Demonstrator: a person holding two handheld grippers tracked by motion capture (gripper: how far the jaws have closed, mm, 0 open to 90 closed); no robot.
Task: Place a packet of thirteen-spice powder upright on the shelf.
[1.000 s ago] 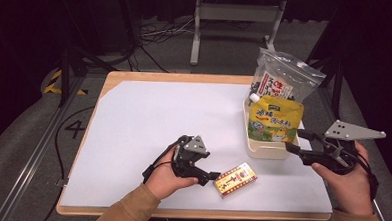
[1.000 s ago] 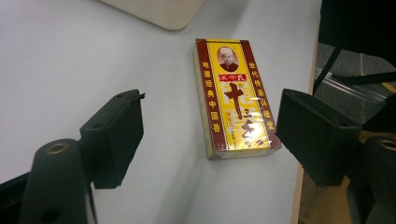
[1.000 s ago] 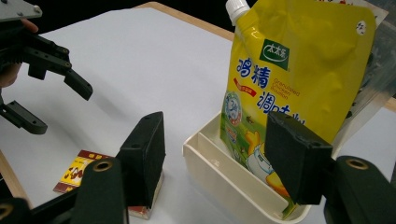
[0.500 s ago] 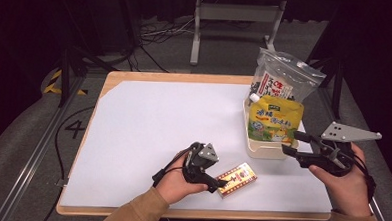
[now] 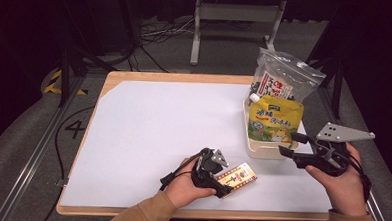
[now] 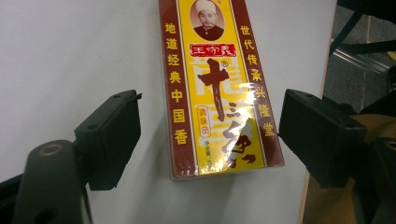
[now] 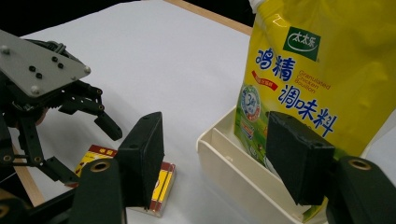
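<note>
Spice box [image 6: 219, 88] lies flat on the white counter [image 5: 148, 133], near its front edge, just left of the cream bin [image 5: 255, 145]. Left hand-held gripper [image 5: 220, 180] is at the box's near end w/ jaws spread, one pad each side, neither touching; the left gripper view makes the gaps plain. Since a second ago that hand has slid toward the box and dropped lower, so the box now sits between the jaws; I'd judge the pick is about to start, squeeze not yet made.

Right hand-held gripper [image 5: 288, 144] hasn't shifted, hovering at the bin's front corner, jaws spread, nothing between them.

High view gives the layout: yellow pouch [image 5: 275, 120] standing in the bin, clear bag [image 5: 280, 79] behind it. The right gripper view adds the box's thin side edge [image 7: 159, 184] and the left tool bent over it; whether the lower jaw tip brushes the counter is prob. not decidable from there
</note>
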